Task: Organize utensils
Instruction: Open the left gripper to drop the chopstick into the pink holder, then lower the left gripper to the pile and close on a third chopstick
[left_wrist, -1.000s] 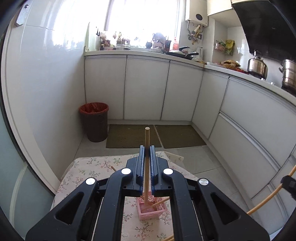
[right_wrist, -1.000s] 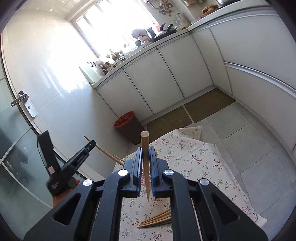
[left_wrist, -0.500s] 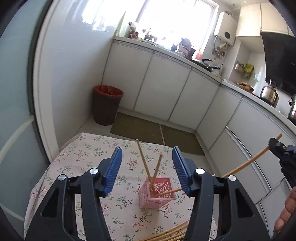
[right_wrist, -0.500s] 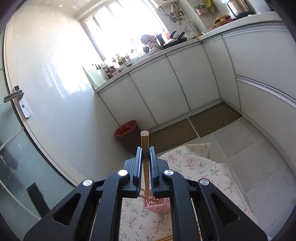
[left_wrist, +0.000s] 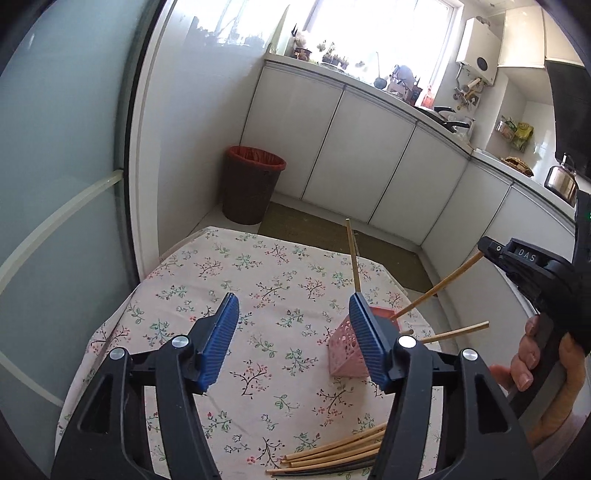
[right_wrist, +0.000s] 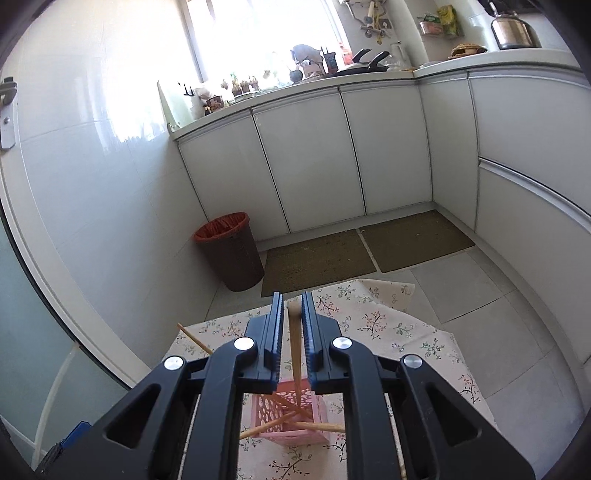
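Left gripper (left_wrist: 293, 332): jaws just opened wide, nothing between ribbed blue pads. Right gripper (right_wrist: 292, 325): jaws just parting slightly around round wooden chopstick (right_wrist: 295, 354), contact unclear; its tip inside pink perforated basket (right_wrist: 314, 424) on floral-clothed table (left_wrist: 258, 266).

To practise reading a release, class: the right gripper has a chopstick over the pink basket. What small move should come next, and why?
Probably open the right gripper wider. Its jaws have just been opening, and the chopstick stands between them with its lower end already inside the pink basket, so letting go should drop it in.
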